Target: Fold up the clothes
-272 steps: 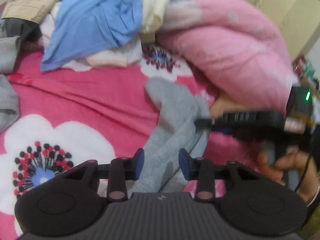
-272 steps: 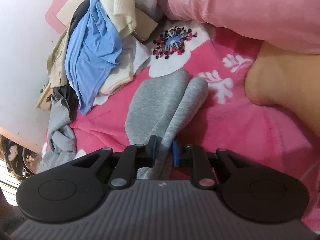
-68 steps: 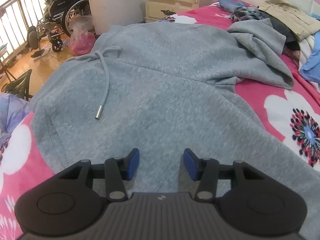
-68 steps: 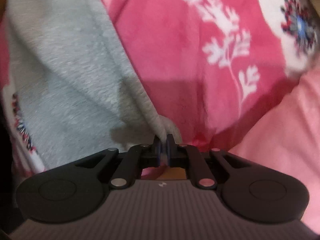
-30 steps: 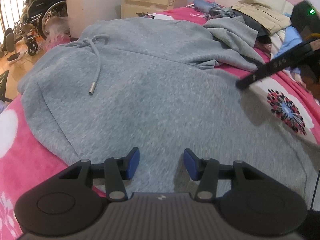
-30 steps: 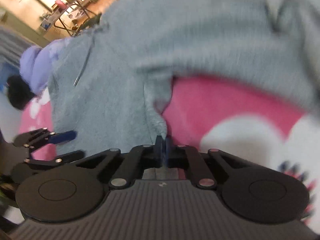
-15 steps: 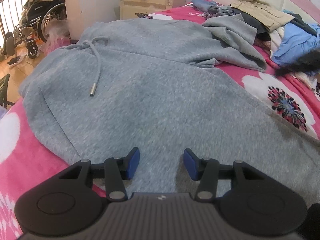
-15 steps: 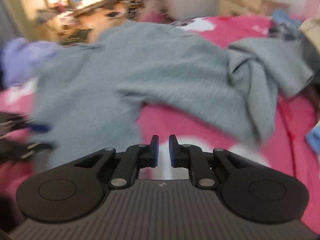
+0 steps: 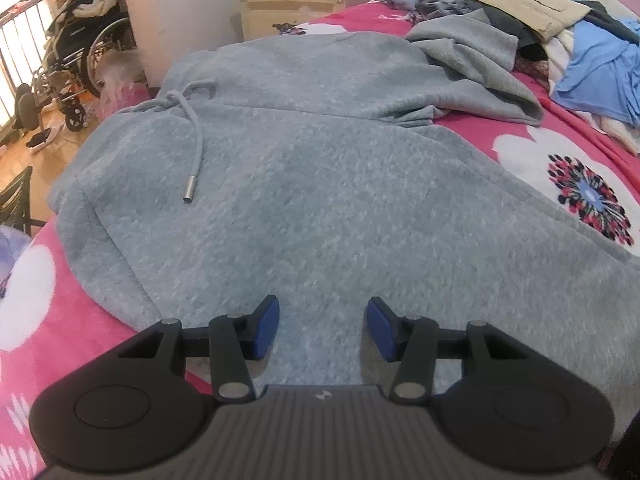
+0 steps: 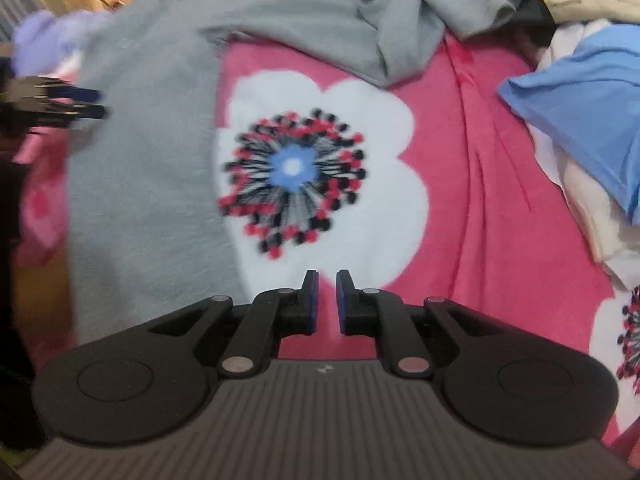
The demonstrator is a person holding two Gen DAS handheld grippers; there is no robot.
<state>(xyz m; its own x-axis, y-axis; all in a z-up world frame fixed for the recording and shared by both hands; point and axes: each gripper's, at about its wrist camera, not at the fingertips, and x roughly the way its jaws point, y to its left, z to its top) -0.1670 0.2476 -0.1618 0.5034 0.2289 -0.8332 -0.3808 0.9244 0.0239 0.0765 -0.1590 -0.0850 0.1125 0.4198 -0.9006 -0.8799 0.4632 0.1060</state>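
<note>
— Where does the folding stand, from your side?

— Starting at my far left: a wheelchair (image 9: 80, 64) on the wooden floor, well off the bed. Then the grey hoodie (image 9: 320, 184), spread flat on the pink flowered bedspread (image 9: 560, 152), filling the ground just ahead of my left claw (image 9: 323, 327). That claw hangs above the hem with its pads apart and nothing between them. The drawstring (image 9: 194, 152) lies ahead and to the left of it. Further right, the far sleeve (image 9: 472, 64) is bunched up by the pile of other clothes (image 9: 600, 64).

— And the right claw?

— My right claw (image 10: 323, 300) is over bare bedspread, the big flower (image 10: 296, 172) straight ahead of it. Its pads are nearly together, a thin gap showing, empty. The hoodie's edge runs ahead and to its left.

— So which step is this?

— I judge it the laying-out stage: body flat, no fold made yet. Next I'd want that crumpled sleeve straightened or brought across the chest, which calls for opening the right claw and reaching ahead to the cuff.

— Anything you can't see?

— The hem under my left claw is hidden by the claw's body. The right view is blurred, so the sleeve's cuff is hard to pick out, and the hoodie's near sleeve is cut off at the frame edge.
</note>
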